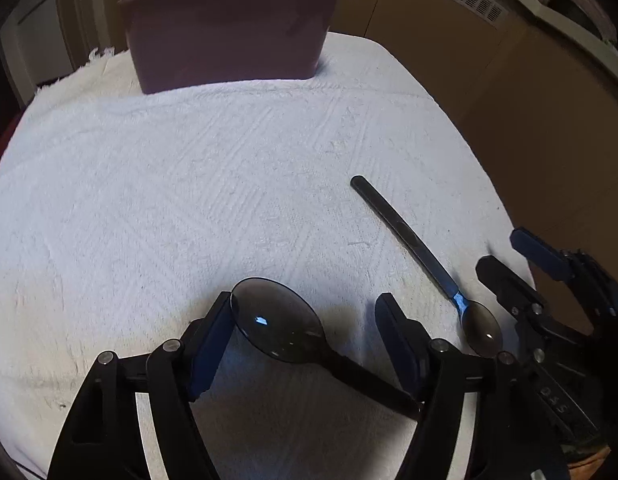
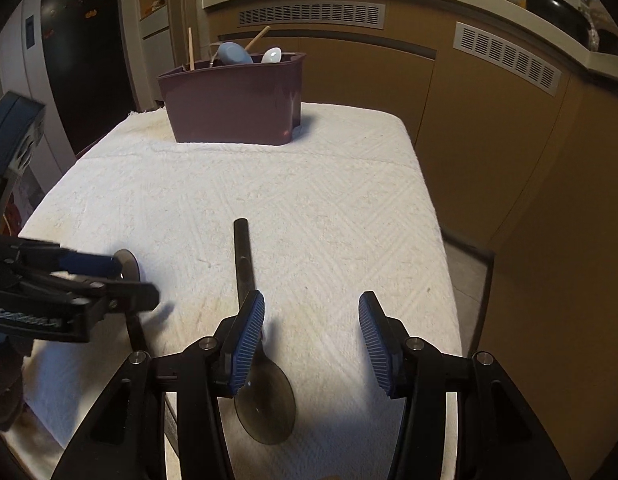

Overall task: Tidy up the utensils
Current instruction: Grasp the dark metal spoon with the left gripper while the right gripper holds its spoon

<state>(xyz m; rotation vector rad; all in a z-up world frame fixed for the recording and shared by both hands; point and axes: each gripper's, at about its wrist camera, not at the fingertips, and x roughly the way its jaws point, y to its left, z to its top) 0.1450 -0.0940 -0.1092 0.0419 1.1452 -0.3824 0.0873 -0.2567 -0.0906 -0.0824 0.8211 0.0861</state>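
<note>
A dark spoon [image 1: 277,322] lies on the white towel [image 1: 189,184] between the fingers of my left gripper [image 1: 303,304], which is open; the bowl sits beside the left pad and the handle runs back past the right finger. A second dark spoon [image 1: 479,330] lies to the right, its handle pointing away. In the right wrist view that second spoon [image 2: 265,408] lies under my open right gripper [image 2: 313,314], its neck beneath the left finger. My left gripper [image 2: 125,278] shows at the left there, over the first spoon [image 2: 129,261]. My right gripper [image 1: 505,254] shows at the right edge.
A maroon utensil bin [image 2: 233,104] stands at the far end of the towel [image 2: 329,200], holding a blue spoon [image 2: 233,53], a white spoon [image 2: 272,56] and wooden sticks. Brown cabinets [image 2: 489,128] close off the right side beyond the table edge. A counter with a dark pot [image 2: 557,8] runs above.
</note>
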